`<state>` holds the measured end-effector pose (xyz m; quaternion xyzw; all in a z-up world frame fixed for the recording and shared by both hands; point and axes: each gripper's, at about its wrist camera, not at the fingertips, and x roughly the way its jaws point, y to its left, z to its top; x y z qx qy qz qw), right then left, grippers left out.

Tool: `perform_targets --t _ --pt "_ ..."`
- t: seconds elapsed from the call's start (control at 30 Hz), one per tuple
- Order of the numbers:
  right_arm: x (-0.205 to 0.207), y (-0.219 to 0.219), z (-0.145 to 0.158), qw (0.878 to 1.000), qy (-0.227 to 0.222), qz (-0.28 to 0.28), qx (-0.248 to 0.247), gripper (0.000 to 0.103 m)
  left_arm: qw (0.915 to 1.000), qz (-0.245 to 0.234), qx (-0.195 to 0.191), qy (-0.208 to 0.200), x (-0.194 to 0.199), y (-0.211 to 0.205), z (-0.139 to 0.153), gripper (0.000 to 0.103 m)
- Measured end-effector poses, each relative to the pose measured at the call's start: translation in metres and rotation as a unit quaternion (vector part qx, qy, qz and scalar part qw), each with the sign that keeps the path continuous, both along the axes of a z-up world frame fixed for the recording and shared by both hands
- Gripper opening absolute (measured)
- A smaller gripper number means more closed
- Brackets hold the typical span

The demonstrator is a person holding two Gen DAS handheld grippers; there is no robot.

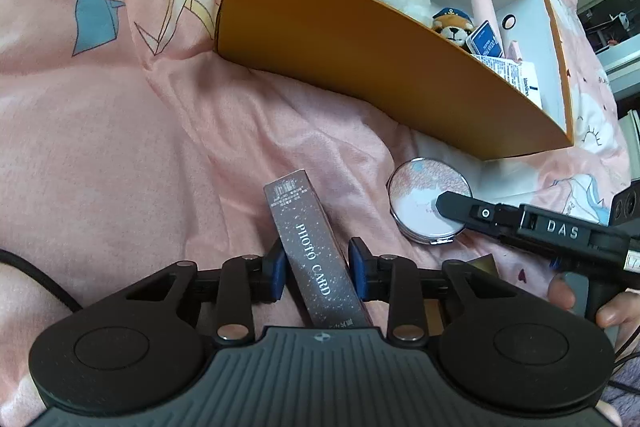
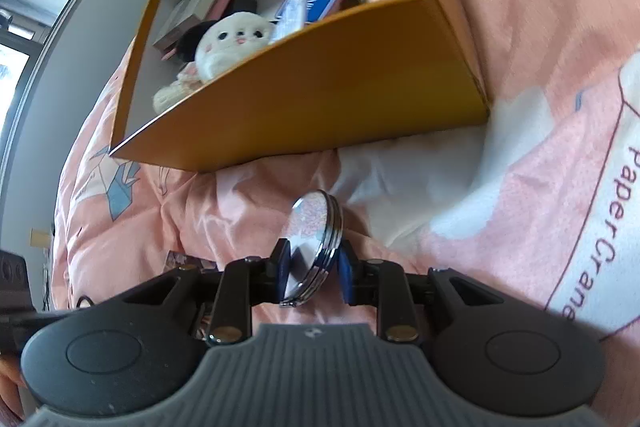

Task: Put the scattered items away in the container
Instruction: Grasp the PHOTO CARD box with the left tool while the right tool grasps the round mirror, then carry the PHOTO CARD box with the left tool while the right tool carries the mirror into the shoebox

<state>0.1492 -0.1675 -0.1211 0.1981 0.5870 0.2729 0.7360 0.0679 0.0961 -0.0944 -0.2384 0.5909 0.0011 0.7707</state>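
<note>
1. The left tongs [image 1: 316, 273] stand narrowed around the grey "PHOTO CARD" box [image 1: 310, 247], which lies between the blue pads [image 1: 280, 271] on the pink bed cover [image 1: 120, 155]. The left pad touches the box; the right one looks to have a sliver of gap. If that gap is real, a lift could leave the box behind or let it swing.

2. The grip sits near the box's lower half, and the long far end sticks out towards the orange container [image 1: 360, 59]. That overhang could tip the box down and pull it out of the pads on the way up.

3. The right tongs [image 2: 312, 275] are nearly closed on the round compact mirror [image 2: 316, 247], which stands tilted on edge between the pads. The left pad presses its face; contact on the right side is hard to judge. Smooth, shiny metal and a thin rim make a slip or twist likely.

4. The bed cover is soft and wrinkled, so either thing could sink or drag cloth along.

5. The container's near wall stands tall between both things and its inside, where plush toys [image 2: 228, 43] and cartons already crowd. A low carry could knock the wall.

6. Both tongs work close together; moving at once, they could collide.
</note>
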Motion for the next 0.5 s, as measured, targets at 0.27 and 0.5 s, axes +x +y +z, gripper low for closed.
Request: perform_targets --t 0.27,0.5 --pt "-0.009 -0.004 0.021 0.999 -0.036 0.010 0.009 0.015 0.9985 0.004 -0.008 -0.053 -0.012 0.006 0.014 0.028" --pt "-0.016 -0.004 0.053 0.996 -0.081 0.023 0.013 0.015 0.9909 0.002 -0.008 -0.134 -0.016 0.010 0.045 0.026"
